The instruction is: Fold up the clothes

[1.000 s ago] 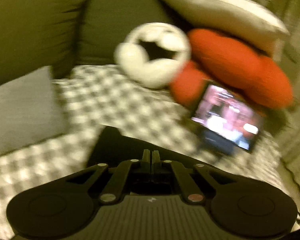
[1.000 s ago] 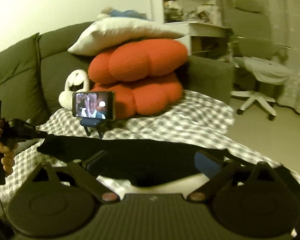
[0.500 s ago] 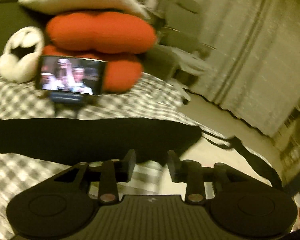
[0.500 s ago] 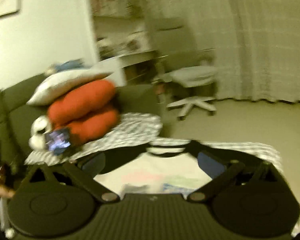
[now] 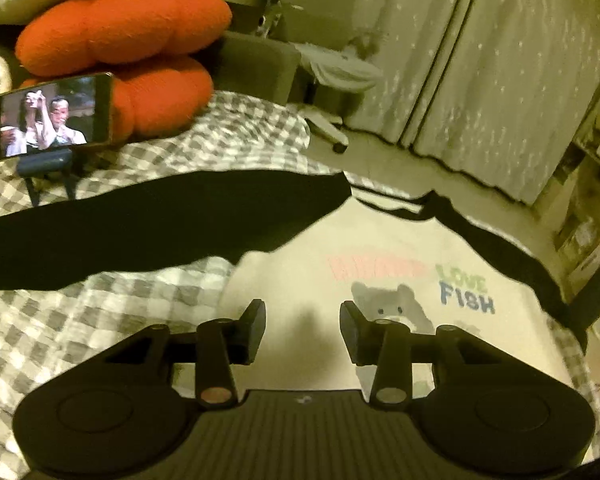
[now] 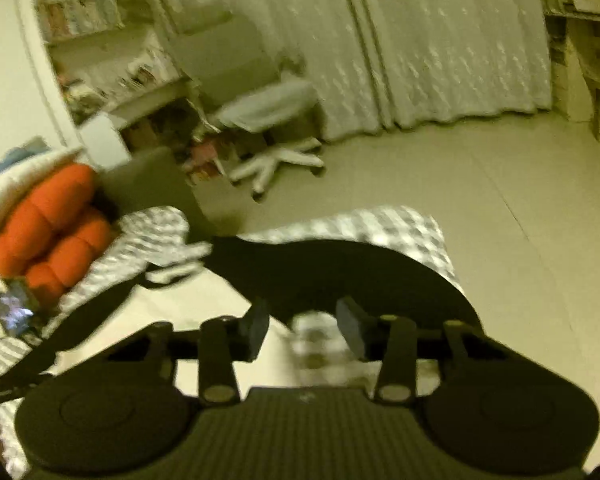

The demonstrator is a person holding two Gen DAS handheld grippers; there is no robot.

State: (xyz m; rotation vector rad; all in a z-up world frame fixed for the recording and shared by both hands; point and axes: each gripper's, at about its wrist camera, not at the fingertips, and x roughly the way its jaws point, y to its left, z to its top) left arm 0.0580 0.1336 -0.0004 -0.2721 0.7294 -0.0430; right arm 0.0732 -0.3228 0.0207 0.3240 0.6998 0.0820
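Both grippers have swung around since a moment ago, away from the sofa back and toward the curtains, and the left one has let go of the black sleeve it was pinching. Now the left gripper (image 5: pixel 302 330) hangs over the cream long-sleeved shirt with black sleeves and a bear picture (image 5: pixel 380 304), its fingers spread apart and holding nothing. That shirt lies flat on the grey and white checked blanket (image 5: pixel 112 304), with one black sleeve stretched out to the left. Over on the other side, the right gripper (image 6: pixel 302 330) is spread too, just above the other black sleeve, though this view is blurry. Behind the shirt, a phone playing a video on a small stand (image 5: pixel 52 116) sits in front of the fuzzy orange cushions (image 5: pixel 120 24).
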